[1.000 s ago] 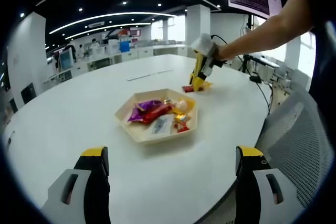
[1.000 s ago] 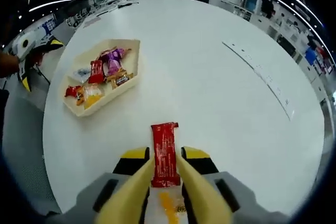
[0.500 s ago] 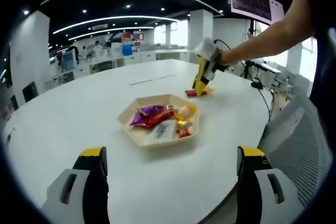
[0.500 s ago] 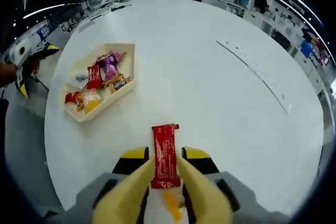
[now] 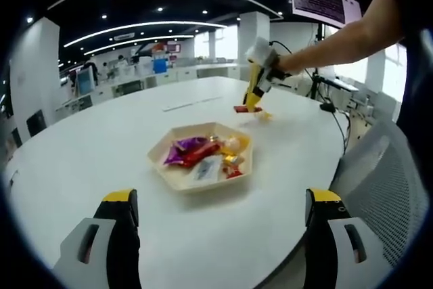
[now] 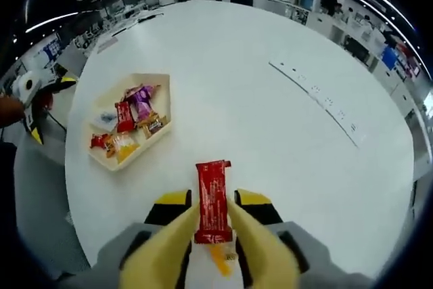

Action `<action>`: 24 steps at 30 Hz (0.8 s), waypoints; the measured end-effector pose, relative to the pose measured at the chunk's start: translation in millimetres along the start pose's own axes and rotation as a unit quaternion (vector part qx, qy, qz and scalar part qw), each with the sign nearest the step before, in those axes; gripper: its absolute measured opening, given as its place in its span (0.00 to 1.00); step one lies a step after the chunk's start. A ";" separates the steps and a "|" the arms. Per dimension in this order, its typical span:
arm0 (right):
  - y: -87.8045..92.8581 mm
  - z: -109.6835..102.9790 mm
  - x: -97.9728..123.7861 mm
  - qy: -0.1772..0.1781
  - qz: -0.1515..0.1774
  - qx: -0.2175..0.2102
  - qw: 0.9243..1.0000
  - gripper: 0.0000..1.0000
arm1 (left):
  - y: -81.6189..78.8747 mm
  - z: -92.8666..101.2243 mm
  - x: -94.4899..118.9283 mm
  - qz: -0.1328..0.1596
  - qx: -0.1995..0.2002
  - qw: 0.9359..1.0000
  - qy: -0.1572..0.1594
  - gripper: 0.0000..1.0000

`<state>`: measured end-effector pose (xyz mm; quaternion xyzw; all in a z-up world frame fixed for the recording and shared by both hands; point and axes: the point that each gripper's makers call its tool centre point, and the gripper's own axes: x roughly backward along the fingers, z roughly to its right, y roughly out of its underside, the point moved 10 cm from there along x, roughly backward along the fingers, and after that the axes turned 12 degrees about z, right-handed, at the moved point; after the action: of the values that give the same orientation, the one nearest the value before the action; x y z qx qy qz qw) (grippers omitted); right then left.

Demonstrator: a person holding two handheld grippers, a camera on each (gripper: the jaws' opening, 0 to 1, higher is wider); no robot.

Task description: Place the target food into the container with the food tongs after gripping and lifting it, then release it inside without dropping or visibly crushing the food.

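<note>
Right gripper [image 6: 212, 216]: clenched on a red snack bar [image 6: 212, 201], lifted off the table [image 6: 284, 133].
Left gripper [image 5: 220, 211]: jaws spread, holding nothing.
Tray [image 6: 108, 160]: ahead-left of right gripper.

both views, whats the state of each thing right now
right gripper: shut on the red snack bar, raised over the table
red snack bar: clamped between the yellow jaws, wrapper looks uncrushed
hexagonal tray: on the table, holds several wrapped snacks
orange packet: lying on the table below the right gripper
left gripper: open, jaws wide apart, holding nothing
white round table: bare apart from the tray and packet
</note>
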<state>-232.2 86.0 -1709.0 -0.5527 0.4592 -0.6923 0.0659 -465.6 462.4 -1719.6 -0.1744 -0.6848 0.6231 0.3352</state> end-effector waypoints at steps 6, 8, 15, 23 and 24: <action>-3.0 -2.6 3.7 0.005 -0.010 0.009 1.000 0.23 | 0.6 -0.8 0.3 -0.001 0.003 1.000 -0.002 0.99; -3.9 -3.2 6.3 0.008 -0.011 0.009 1.000 0.23 | 0.2 -0.9 0.3 0.002 0.002 1.000 -0.002 0.99; -11.9 0.6 15.8 0.014 -0.011 -0.002 1.000 0.24 | 0.7 0.6 -0.3 -0.002 0.000 1.000 0.003 0.98; -15.5 3.4 23.8 0.020 -0.013 -0.006 1.000 0.24 | 0.0 0.1 0.5 0.003 -0.002 1.000 -0.001 0.99; -16.3 2.5 24.7 0.020 -0.012 -0.006 1.000 0.24 | -0.1 0.3 0.4 0.003 -0.002 1.000 -0.001 0.99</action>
<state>-232.7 79.1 -1680.2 -0.5446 0.4579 -0.7013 0.0447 -466.1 462.5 -1719.5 -0.1765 -0.6862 0.6226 0.3323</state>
